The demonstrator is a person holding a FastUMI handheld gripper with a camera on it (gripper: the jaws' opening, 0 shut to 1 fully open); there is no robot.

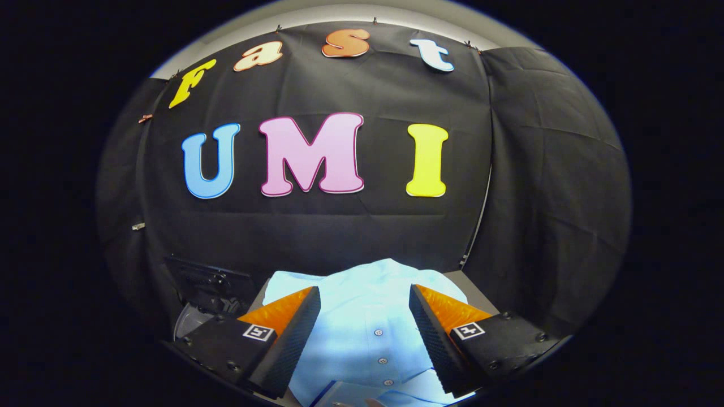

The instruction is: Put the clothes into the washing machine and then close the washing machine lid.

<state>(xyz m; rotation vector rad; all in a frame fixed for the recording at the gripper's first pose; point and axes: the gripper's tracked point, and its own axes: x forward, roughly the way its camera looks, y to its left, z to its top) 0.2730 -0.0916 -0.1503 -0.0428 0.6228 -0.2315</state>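
Note:
A light blue button-up shirt (pixel 362 316) lies spread on a grey surface (pixel 472 285) in front of the booth wall. Its row of small buttons runs down between my two fingers. My gripper (pixel 365 297) hovers over the shirt with its fingers wide apart, open, with the cloth showing in the gap between them. To the left of the left finger (pixel 294 328), lower down, I see part of the washing machine (pixel 198 308): a dark raised lid and a curved pale rim of the opening below it.
The black cloth wall hangs close behind the shirt and wraps around on the right side. A thin pale pole (pixel 478 226) runs down at the corner where the two cloth panels meet.

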